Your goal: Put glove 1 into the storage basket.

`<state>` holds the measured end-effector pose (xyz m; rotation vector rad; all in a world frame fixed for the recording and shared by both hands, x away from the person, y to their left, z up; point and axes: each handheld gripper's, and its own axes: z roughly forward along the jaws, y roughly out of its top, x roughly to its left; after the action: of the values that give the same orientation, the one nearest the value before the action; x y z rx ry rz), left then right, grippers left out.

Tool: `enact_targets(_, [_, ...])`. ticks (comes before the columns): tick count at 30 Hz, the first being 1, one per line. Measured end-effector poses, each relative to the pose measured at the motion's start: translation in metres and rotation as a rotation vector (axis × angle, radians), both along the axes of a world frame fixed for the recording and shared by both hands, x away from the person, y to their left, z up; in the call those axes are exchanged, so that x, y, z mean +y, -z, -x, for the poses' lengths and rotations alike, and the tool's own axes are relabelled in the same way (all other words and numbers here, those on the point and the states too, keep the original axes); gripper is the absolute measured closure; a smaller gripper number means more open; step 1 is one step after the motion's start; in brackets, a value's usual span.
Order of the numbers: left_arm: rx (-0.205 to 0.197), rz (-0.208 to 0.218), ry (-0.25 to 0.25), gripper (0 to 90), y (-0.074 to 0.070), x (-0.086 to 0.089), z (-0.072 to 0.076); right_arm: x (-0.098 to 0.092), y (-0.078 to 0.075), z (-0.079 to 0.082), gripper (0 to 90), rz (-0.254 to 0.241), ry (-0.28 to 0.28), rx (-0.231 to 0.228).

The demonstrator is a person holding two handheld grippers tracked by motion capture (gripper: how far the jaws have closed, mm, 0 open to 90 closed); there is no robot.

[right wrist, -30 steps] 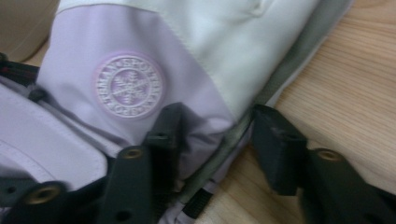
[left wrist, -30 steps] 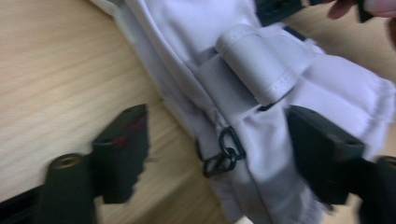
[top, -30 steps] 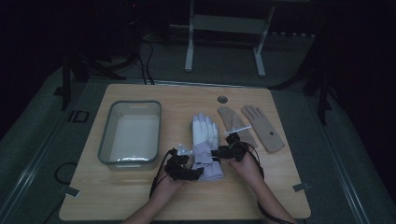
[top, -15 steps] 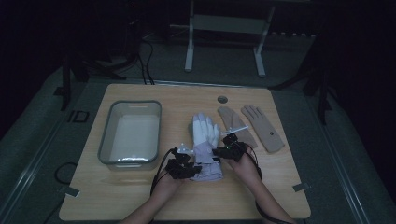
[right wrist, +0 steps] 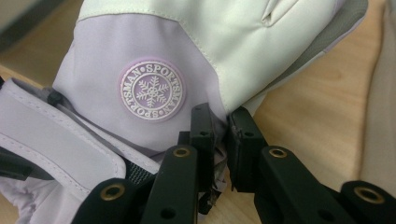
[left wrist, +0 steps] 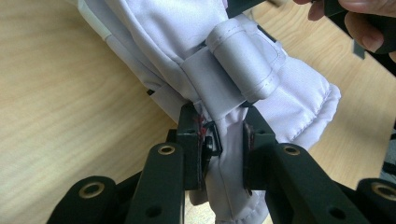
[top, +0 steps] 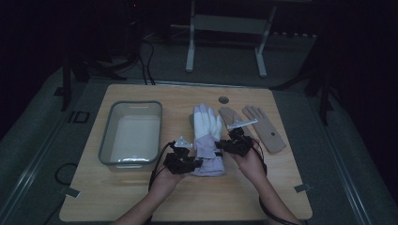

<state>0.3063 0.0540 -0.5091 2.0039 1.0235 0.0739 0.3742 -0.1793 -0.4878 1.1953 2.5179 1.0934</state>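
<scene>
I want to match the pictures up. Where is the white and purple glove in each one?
High view: white and purple glove at table centre.
Left gripper view: its purple cuff fills the upper middle.
Right gripper view: its back fills the top.
Shared landmark: the cuff strap, at lower left in the right gripper view.

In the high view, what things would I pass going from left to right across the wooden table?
Grey bin → left gripper → white and lilac ski glove → right gripper → tan glove.
</scene>
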Motion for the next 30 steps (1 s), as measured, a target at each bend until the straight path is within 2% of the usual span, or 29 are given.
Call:
enact_targets(6, [-0.024, 0.007, -0.008, 74.2, -0.021, 0.012, -0.003, 0.009, -0.023, -0.001, 82.1, -0.014, -0.010, -0.048])
enact_targets(14, [-0.055, -0.015, -0.027, 74.3, -0.044, 0.033, -0.006, 0.030, -0.048, -0.005, 82.1, -0.024, -0.033, -0.100])
enact_targets(20, [-0.062, -0.022, -0.047, 74.3, -0.052, 0.048, -0.005, 0.046, -0.055, -0.009, 82.1, -0.033, -0.052, -0.111])
enact_targets(30, [-0.067, -0.027, -0.096, 74.3, -0.063, 0.091, -0.001, 0.088, -0.067, -0.013, 82.1, -0.043, -0.103, -0.135])
